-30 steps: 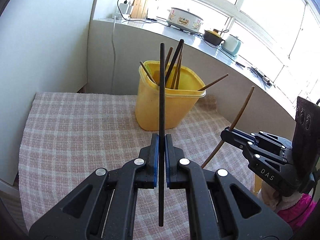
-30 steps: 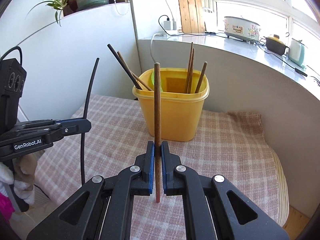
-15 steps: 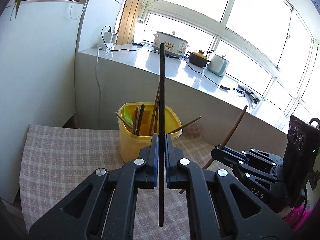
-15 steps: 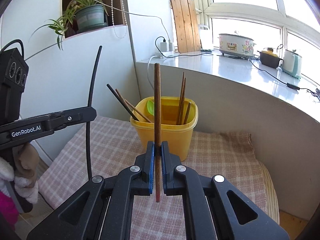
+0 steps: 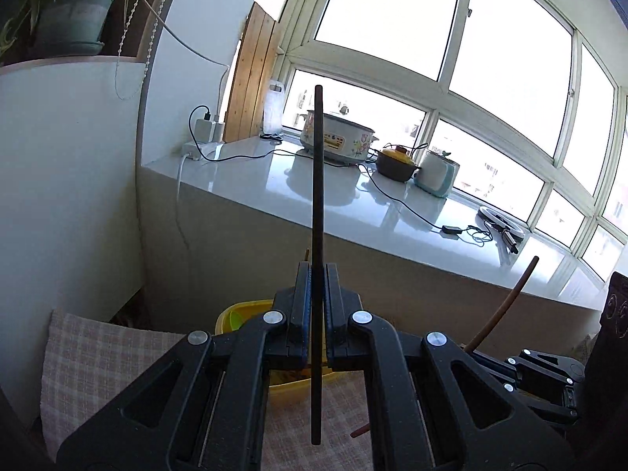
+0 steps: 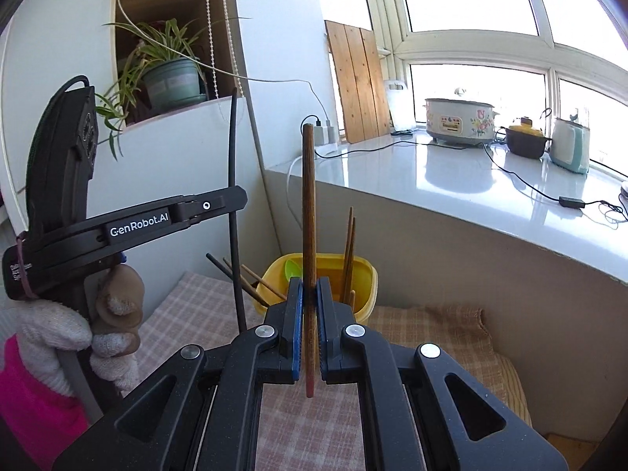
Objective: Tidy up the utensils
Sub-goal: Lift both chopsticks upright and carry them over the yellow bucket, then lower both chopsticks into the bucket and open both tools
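Your left tongs (image 5: pixel 317 314) grip one black chopstick (image 5: pixel 317 204), your right tongs (image 6: pixel 309 314) one brown chopstick (image 6: pixel 308 212), both upright. The yellow container (image 6: pixel 363 274) at 12 o'clock holds about six more sticks.

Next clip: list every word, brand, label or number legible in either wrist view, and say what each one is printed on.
"GenRobot.AI": white print on the black arm of the left tongs, right wrist view.
Small white print on the left tongs' handle by the pink band: too small to read.
Label on the white floral slow cooker: too blurred to read.
Left wrist view: no legible text.
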`<state>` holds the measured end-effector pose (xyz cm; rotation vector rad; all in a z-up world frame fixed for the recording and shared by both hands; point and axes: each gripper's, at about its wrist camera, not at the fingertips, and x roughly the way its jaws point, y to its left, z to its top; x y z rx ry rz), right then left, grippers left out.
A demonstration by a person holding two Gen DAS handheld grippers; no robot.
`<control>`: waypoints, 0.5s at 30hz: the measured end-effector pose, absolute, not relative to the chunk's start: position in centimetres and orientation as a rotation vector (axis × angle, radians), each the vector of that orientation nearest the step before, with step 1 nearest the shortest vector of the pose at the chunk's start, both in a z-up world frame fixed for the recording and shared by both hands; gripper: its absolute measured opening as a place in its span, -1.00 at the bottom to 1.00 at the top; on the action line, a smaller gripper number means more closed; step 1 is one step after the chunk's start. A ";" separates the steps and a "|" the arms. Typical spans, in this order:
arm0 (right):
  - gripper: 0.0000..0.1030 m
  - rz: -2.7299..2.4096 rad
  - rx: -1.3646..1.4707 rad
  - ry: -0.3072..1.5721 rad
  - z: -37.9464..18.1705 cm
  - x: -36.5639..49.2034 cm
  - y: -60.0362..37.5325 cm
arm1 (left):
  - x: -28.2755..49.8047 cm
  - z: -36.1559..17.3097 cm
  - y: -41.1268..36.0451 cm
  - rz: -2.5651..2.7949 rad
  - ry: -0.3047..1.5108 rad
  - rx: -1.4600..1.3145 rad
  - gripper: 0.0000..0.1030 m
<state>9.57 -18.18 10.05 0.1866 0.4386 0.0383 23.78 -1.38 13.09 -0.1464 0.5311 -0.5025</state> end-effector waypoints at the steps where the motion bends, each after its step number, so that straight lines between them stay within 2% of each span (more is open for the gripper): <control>1: -0.91 0.040 0.190 0.433 10.3 9.8 -18.3 | 24.1 13.2 -1.6 -0.494 0.520 -0.138 -0.93; 15: -0.91 0.007 0.221 0.379 12.6 13.6 -20.4 | 28.5 12.0 -3.3 -0.392 0.466 -0.107 -0.93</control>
